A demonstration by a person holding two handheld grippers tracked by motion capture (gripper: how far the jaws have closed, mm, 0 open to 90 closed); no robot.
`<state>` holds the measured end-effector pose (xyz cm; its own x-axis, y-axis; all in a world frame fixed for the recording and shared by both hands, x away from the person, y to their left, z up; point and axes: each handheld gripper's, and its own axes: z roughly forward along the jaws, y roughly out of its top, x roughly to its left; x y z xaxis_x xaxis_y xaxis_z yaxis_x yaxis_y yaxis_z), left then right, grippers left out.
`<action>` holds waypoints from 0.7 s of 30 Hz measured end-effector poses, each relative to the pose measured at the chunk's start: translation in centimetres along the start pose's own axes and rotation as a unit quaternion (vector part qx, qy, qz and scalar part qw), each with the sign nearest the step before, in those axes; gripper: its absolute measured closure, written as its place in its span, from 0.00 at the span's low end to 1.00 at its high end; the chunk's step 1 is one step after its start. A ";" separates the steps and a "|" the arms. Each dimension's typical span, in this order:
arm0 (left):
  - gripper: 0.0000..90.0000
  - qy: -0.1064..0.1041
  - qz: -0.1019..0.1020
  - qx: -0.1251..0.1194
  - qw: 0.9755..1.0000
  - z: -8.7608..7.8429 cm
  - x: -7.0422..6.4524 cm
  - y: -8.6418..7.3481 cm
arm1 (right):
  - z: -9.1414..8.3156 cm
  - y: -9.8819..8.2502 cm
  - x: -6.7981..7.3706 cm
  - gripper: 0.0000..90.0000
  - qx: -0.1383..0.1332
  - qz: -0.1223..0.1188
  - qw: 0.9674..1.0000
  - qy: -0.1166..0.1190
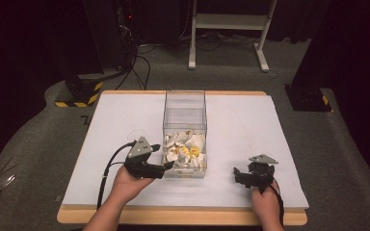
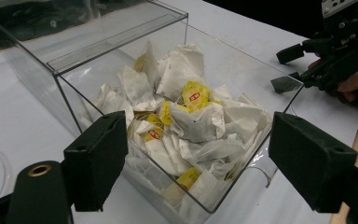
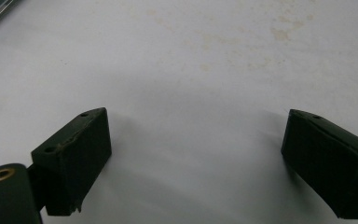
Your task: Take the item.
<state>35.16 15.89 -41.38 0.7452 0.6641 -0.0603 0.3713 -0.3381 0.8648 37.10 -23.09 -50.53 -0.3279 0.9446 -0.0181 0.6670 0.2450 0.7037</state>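
A clear plastic box (image 1: pixel 184 115) stands mid-table, its near half piled with white and yellow tea bags (image 1: pixel 185 150). My left gripper (image 1: pixel 166 163) is held by a hand just left of the box's near end, open, jaws aimed at it. In the left gripper view its jaws stand wide apart above the box's rim (image 2: pixel 56 70), over the tea bags (image 2: pixel 191 116), with nothing between them. My right gripper (image 1: pixel 237 175) rests low on the table right of the box, open. In the right gripper view its jaws are spread over the bare white surface (image 3: pixel 191 70).
The white table top (image 1: pixel 241 120) has a wooden edge at the front. A faint clear round lid (image 1: pixel 137 134) lies left of the box. Beyond the table are a white desk frame (image 1: pixel 229 29), cables and a black-and-yellow striped base (image 1: pixel 79 94) on grey floor.
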 end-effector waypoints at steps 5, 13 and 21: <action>0.24 -0.005 0.000 0.005 1.000 0.8 -0.2 0.4 | 0.0 0.0 0.0 0.09 0.000 0.000 1.000 0.000; 0.29 -0.006 0.001 0.021 1.000 2.3 0.0 1.0 | 0.0 0.0 0.0 0.09 0.000 0.000 1.000 0.000; 0.37 0.000 -0.003 0.045 0.999 3.5 0.4 1.6 | 0.0 0.0 0.0 0.09 0.000 0.000 1.000 0.000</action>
<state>38.01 13.26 -41.76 0.7426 0.6665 -0.0654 0.4240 -0.3923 0.8163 37.10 -23.09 -50.53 -0.3274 0.9447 -0.0184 0.6671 0.2450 0.7035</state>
